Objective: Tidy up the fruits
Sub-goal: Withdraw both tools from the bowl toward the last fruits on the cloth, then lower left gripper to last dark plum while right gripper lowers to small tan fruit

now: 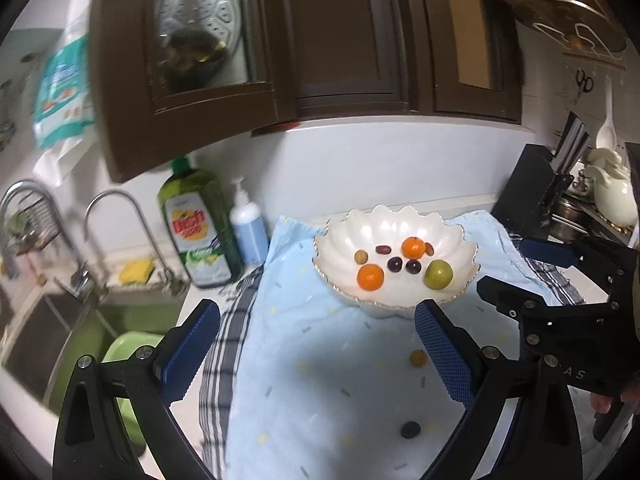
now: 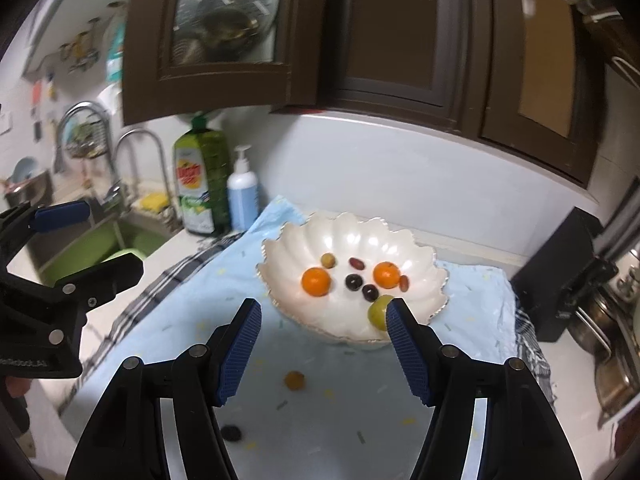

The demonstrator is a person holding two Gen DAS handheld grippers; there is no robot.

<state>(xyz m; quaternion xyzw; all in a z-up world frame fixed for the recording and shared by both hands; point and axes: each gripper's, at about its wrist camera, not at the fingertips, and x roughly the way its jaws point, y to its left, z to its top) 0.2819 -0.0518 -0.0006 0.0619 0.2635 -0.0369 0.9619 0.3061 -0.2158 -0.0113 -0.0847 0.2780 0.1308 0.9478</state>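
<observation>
Both grippers are tilting down over the pale blue speckled cloth (image 1: 320,360), empty. The left gripper (image 1: 316,348) is holding its ribbed blue pads wide apart; the right gripper (image 2: 324,344) is also standing open. Most fruit is sitting in the glossy white scalloped bowl (image 2: 348,240). A small orange fruit (image 2: 294,381) and a dark grape (image 2: 231,433) are lying on the cloth.
</observation>
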